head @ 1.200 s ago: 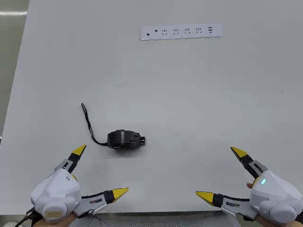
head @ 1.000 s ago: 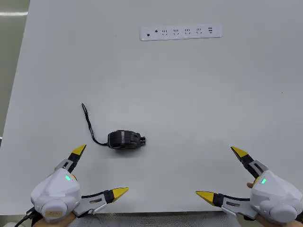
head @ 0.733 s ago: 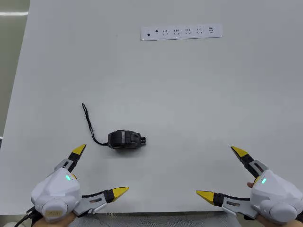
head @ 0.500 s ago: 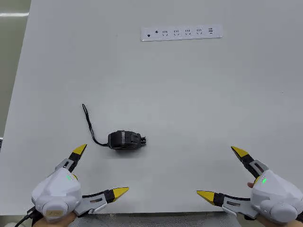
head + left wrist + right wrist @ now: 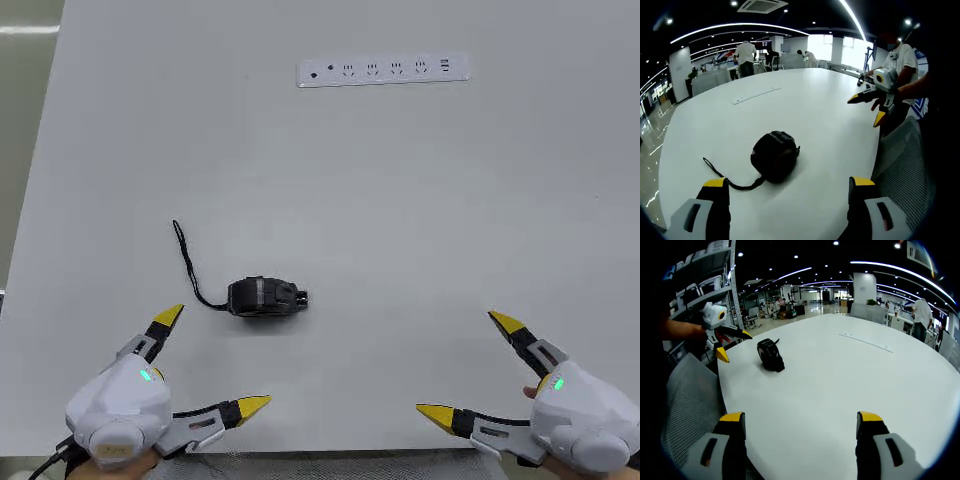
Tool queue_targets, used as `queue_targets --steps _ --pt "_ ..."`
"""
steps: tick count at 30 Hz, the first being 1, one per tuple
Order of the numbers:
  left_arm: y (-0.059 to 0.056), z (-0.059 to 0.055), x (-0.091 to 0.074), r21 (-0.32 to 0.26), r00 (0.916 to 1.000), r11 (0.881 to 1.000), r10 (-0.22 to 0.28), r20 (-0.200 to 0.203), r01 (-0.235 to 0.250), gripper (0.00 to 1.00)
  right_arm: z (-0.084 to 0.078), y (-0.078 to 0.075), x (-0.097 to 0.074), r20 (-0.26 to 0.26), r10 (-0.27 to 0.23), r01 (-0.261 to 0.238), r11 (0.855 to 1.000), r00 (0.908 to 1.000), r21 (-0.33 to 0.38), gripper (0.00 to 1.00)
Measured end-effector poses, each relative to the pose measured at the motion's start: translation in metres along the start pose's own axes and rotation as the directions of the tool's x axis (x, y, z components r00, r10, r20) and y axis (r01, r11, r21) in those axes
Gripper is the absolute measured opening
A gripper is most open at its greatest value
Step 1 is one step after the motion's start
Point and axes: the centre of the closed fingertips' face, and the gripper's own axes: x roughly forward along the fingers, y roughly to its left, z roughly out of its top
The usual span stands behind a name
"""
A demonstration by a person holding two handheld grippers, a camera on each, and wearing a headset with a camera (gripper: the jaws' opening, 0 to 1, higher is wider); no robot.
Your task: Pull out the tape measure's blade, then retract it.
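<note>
Two grippers hover at the near edge of the white table (image 5: 420, 210), each with its yellow-tipped jaws spread wide and nothing between them; the left gripper (image 5: 216, 358) is at the near left, the right gripper (image 5: 461, 364) at the near right, well apart from each other.

Just beyond the left gripper, and apart from it, the tape measure (image 5: 265, 296) lies on the tabletop, nearer the left side than the right; neither gripper touches it. Its case is small, rounded and matte black, with a greyish band across the middle in the head view; a short dark stub sticks out at its right end, too small to make out. From its left end a thin black wrist strap (image 5: 185, 258) loops out, then trails away across the table toward the far left. In the left gripper view the case looks domed, set between the two jaws but ahead of them, with the strap curling toward the left-hand jaw; in the right gripper view it lies far off to the left, near the other gripper.

Much farther back, a long white power strip (image 5: 382, 68) lies flat on the table.
</note>
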Motion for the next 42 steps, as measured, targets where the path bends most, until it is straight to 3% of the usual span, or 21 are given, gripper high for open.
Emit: queue_targets --steps 16,17,21,42 --pt "0.003 0.004 0.008 0.062 0.9981 0.997 -0.052 -0.035 0.054 0.86 0.012 -0.005 0.010 0.007 0.059 -0.059 0.996 0.9982 -0.071 0.83" --pt "0.006 0.005 0.012 0.088 0.9961 0.993 -0.070 -0.053 0.075 0.85 0.017 -0.005 0.018 0.000 0.093 -0.092 0.990 0.9957 -0.108 0.82" --pt "0.009 0.005 0.016 0.111 0.9937 0.990 -0.084 -0.074 0.092 0.82 0.022 -0.004 0.025 -0.007 0.123 -0.123 0.982 0.9924 -0.141 0.80" --pt "0.022 0.005 0.035 0.213 0.9758 0.961 -0.141 -0.167 0.176 0.65 0.040 0.002 0.064 -0.033 0.225 -0.226 0.943 0.9737 -0.245 0.64"
